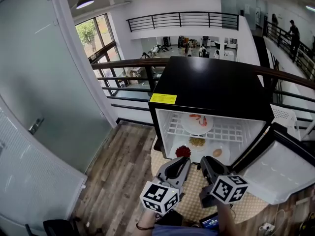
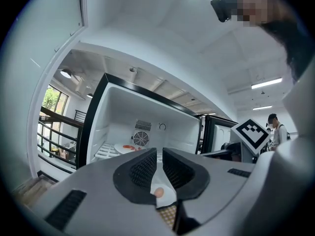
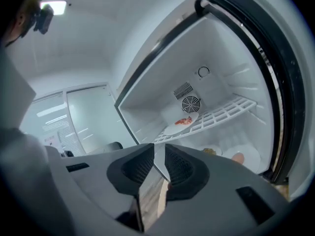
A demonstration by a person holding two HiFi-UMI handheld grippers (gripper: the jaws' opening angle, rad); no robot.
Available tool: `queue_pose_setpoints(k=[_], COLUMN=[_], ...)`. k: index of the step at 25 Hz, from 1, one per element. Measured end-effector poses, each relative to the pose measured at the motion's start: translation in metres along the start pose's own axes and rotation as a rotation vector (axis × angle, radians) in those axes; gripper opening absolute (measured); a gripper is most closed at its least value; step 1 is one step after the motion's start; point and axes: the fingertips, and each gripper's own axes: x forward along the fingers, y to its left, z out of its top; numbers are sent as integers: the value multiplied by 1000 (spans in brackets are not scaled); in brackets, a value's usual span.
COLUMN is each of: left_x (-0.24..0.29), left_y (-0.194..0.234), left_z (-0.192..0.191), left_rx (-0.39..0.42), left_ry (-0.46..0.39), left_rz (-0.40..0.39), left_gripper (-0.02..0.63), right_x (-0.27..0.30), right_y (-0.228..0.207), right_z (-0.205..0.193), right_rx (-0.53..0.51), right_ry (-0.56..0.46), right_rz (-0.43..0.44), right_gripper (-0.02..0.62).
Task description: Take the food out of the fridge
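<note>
Fridge: a small black cabinet with a white inside, centre of the head view, its door swung open toward the lower right.
Upper food: red-orange pieces on a white plate, resting on the wire shelf at mid-height in the fridge.
Lower food: on the fridge floor below the shelf, a dark red cluster at the left, a yellow-green heap in the middle, and a round tan egg-like piece on a white plate at the right.
Left tool: clenched with nothing between its jaws, just in front of the red cluster.
Right tool: beside the left one, jaws drawn together to a thin slit, empty.
Floor: a woven mat lies under the tools, on wood planks.
</note>
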Motion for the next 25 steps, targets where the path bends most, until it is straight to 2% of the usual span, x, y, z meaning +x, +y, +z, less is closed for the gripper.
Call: queue_pose_setpoints(k=[3, 7, 11, 18, 22, 25], left_x=[10, 22, 32, 39, 39, 38], left_y=[19, 36, 48, 66, 70, 76], left_z=[1, 2, 6, 11, 10, 11], left_rx=[-18, -24, 3, 3, 18, 17], left_ry=[5, 15, 12, 6, 10, 7], left_rz=[-32, -79, -114, -140, -158, -165], left_gripper=[46, 46, 46, 46, 46, 46], right_x=[24, 48, 65, 91, 105, 115], right_y=[-2, -8, -21, -43, -54, -61], right_z=[-3, -6, 3, 13, 12, 12], right_rx=[113, 194, 258, 408, 518, 563], right_ry=[17, 20, -25, -110, -141, -165], right_rz=[-3, -54, -129, -258, -291, -318], right_gripper=[122, 136, 173, 236, 256, 259])
